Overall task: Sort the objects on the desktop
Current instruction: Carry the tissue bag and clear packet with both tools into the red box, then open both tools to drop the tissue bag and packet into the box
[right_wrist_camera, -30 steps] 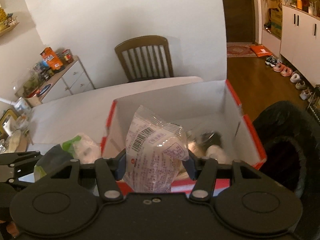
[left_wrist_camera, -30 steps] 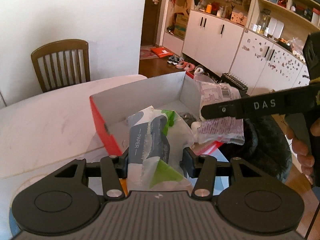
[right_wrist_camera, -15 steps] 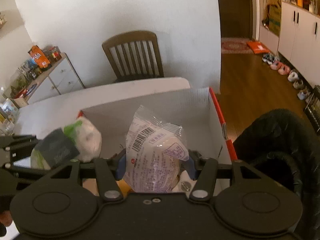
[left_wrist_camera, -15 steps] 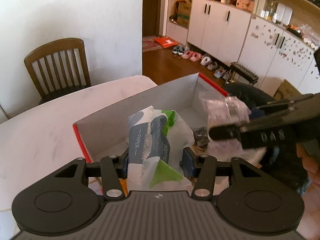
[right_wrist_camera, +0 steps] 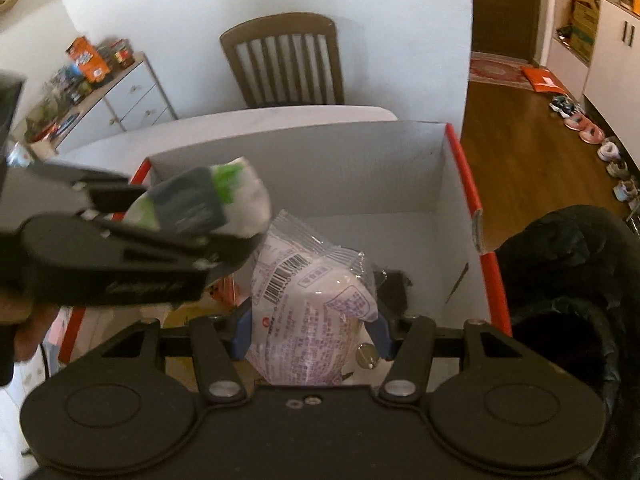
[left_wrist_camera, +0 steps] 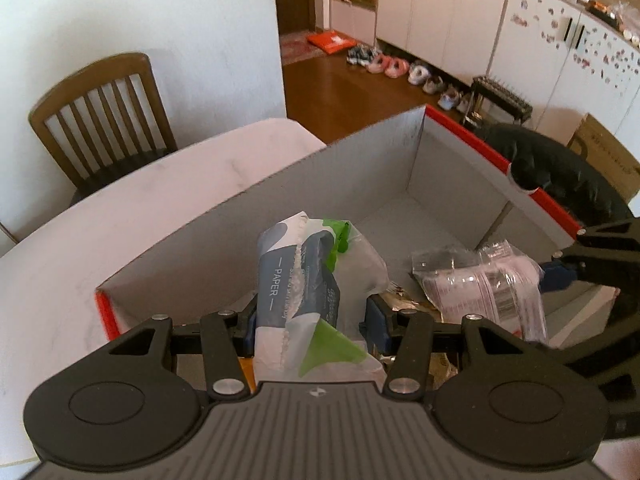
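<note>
Both grippers have descended over the red-rimmed cardboard box (left_wrist_camera: 460,130) since the earlier frame. Left gripper (left_wrist_camera: 312,320) clamps a tissue pack (left_wrist_camera: 304,280) above the box's near-left interior; right gripper (right_wrist_camera: 312,332) clamps a clear-wrapped bun packet (right_wrist_camera: 316,312) above the box's floor, beside the tissue pack.

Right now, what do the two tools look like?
Both alike: the left tool and right tool have matte black bodies with two round black discs, black link arms with silver pivot screws, and blue pads. No cables or sleeves visible.
</note>
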`<state>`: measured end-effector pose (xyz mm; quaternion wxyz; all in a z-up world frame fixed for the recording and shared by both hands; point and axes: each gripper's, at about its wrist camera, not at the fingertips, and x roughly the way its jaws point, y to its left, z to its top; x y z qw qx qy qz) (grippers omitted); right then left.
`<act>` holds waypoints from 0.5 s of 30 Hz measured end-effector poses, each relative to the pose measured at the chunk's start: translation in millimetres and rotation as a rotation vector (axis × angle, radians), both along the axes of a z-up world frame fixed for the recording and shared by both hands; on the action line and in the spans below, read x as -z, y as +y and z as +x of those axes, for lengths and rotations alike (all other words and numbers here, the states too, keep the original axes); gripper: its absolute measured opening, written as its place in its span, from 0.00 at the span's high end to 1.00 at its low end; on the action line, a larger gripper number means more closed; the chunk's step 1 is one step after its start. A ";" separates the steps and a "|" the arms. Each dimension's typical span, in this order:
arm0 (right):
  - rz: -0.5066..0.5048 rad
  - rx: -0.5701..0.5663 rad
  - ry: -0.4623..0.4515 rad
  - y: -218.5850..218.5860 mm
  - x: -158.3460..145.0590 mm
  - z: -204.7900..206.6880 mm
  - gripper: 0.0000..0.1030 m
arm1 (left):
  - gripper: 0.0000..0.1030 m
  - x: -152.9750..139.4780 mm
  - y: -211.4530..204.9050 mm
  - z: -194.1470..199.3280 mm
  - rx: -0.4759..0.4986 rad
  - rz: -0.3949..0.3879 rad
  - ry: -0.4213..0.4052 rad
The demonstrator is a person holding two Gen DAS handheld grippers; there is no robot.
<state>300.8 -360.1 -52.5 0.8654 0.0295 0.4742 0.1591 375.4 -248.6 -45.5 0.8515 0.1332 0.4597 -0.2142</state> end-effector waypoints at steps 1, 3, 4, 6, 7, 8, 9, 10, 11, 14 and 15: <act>0.001 -0.002 0.005 -1.1 1.2 0.3 0.46 | 0.51 2.3 -2.0 2.1 0.006 0.009 0.006; 0.003 0.003 0.018 -3.4 4.6 1.0 0.46 | 0.51 7.0 -4.5 5.1 0.014 0.026 0.019; 0.004 0.004 0.023 -3.9 6.1 1.2 0.46 | 0.51 9.9 -5.4 6.2 0.016 0.032 0.029; 0.005 0.002 0.030 -4.5 8.7 1.0 0.46 | 0.51 14.1 -7.0 7.1 0.019 0.046 0.043; 0.004 0.000 0.035 -4.7 9.9 1.4 0.46 | 0.50 15.9 -7.0 7.9 0.019 0.050 0.048; 0.005 -0.001 0.038 -5.1 10.9 0.9 0.47 | 0.50 17.8 -7.2 8.2 0.020 0.053 0.053; 0.008 0.000 0.041 -6.5 12.0 0.6 0.47 | 0.50 19.7 -7.4 8.6 0.020 0.056 0.060; 0.012 0.002 0.044 -7.4 12.7 0.5 0.47 | 0.50 20.8 -7.5 9.1 0.019 0.057 0.063; 0.014 0.005 0.046 -8.1 13.2 0.5 0.46 | 0.49 21.6 -7.8 10.0 0.018 0.057 0.067; 0.009 0.014 0.040 -9.2 12.3 0.3 0.45 | 0.46 24.2 -9.7 12.3 0.016 0.057 0.079; -0.001 0.015 0.034 -9.7 12.0 -0.3 0.46 | 0.45 24.7 -10.9 14.3 0.011 0.062 0.078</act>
